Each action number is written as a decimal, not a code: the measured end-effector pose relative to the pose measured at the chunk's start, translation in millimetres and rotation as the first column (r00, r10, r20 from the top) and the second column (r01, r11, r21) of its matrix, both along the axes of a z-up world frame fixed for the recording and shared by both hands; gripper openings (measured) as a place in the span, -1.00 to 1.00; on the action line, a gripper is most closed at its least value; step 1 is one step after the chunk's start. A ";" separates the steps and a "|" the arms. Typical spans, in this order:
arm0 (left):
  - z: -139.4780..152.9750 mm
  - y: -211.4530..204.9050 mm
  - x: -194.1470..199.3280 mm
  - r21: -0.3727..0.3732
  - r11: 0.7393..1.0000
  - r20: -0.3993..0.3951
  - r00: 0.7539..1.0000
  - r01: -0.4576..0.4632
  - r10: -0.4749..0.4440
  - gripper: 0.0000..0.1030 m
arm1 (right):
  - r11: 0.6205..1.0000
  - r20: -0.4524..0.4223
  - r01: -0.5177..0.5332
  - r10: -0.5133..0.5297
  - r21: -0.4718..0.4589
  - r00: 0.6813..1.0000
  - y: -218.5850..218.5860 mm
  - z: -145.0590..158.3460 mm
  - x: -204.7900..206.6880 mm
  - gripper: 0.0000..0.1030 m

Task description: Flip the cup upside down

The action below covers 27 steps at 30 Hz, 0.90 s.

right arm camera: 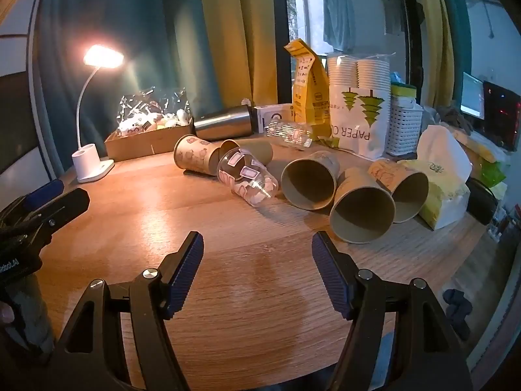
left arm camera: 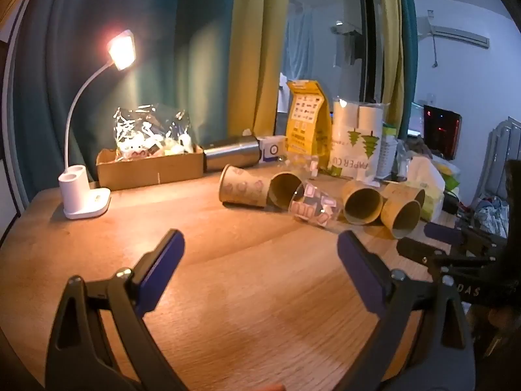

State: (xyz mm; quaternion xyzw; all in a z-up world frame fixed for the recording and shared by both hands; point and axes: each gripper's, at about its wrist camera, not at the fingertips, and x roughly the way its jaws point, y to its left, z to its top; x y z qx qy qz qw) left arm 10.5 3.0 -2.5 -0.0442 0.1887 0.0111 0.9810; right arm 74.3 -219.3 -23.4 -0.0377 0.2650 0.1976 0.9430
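Note:
Several brown paper cups lie on their sides on the wooden table: one nearest me, one beside it, one to the right and one at the left. A clear plastic cup with pink stickers lies among them; it also shows in the left wrist view. My right gripper is open and empty, short of the cups. My left gripper is open and empty, farther back. The right gripper's fingers show at the left view's right edge.
A lit white desk lamp stands at the left. At the back are a cardboard box of wrapped items, a steel flask on its side, a yellow bag, a paper-cup pack and a tissue pack.

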 end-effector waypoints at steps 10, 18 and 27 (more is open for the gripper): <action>-3.3 -3.6 -0.3 0.006 1.000 -0.002 1.000 0.000 0.000 0.87 | 1.000 0.001 0.001 -0.001 -0.017 1.000 6.1 0.5 -2.0 0.40; -4.0 -3.5 1.0 0.000 1.000 -0.012 1.000 -0.018 0.018 0.87 | 1.000 -0.001 0.000 0.000 -0.016 1.000 5.6 0.4 -1.5 0.40; -2.9 -1.9 1.9 -0.001 1.000 -0.014 1.000 -0.017 0.017 0.87 | 1.000 -0.001 0.001 -0.001 -0.016 1.000 5.9 0.4 -1.8 0.40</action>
